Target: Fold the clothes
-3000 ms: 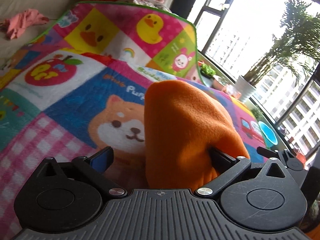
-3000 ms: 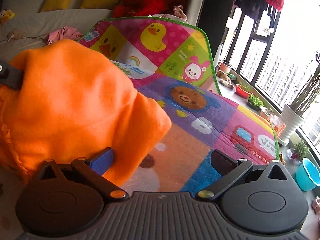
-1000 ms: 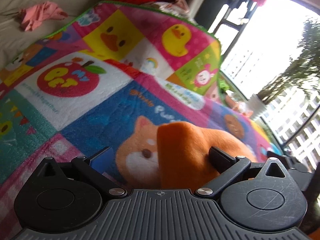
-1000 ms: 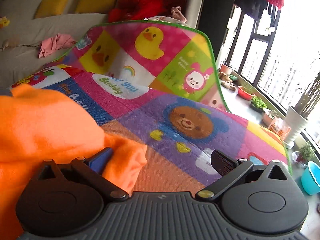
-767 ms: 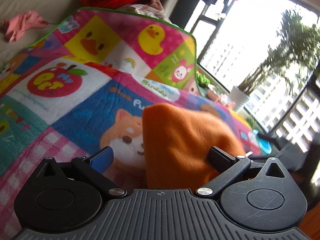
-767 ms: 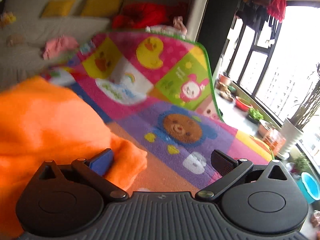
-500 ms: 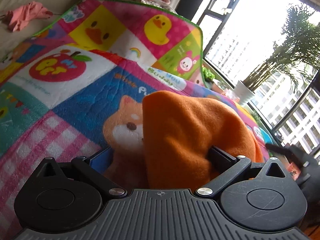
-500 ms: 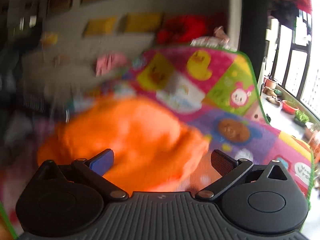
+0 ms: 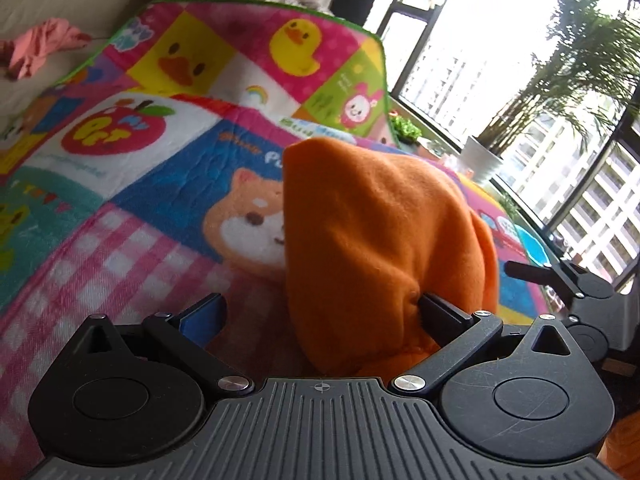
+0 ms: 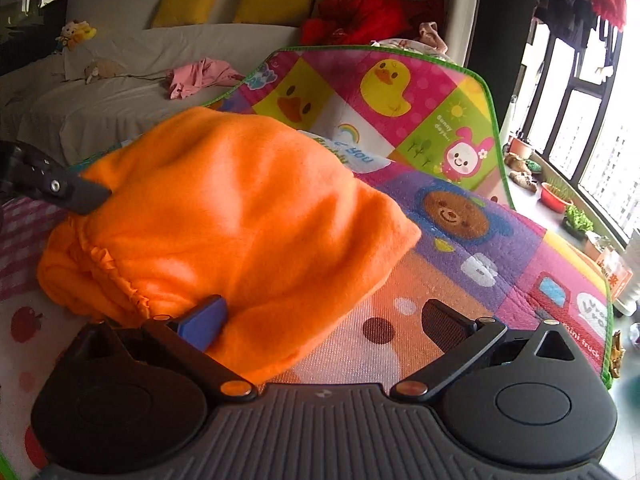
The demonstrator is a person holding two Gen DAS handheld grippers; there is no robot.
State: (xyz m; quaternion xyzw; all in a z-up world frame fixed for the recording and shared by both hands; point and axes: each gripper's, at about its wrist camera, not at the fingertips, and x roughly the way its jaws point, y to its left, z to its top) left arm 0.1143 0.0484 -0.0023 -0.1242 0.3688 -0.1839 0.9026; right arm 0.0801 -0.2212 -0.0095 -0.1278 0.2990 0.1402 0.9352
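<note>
**Orange fleece draped on both grippers – slip risk**

The orange fleece garment [image 10: 240, 216] is seen bunched at the near-left of the play mat [image 10: 480, 264], draped over one finger of each gripper. Left gripper [image 9: 320, 312]: jaws are spread wide, the fleece hangs on its right finger only, nothing is pinched. Right gripper [image 10: 324, 316]: also wide, cloth is lying over its left blue-padded finger, right finger bare above the mat.

Risks, as judged:
- Fleece could be dropped w/ any tilt, since it is only hooked, not clamped.
- If lifted unevenly, the gathered hem could be twisted & the fold spoiled.
- Mat could be snagged if fingers are lowered too far.

Count: 1 orange garment, 2 grippers, 1 mat; far off, 1 pink garment [image 10: 200, 76] on the sofa [image 10: 100, 108], 2 yellow cushions [image 10: 224, 6], 1 red heap [image 10: 356, 18].
</note>
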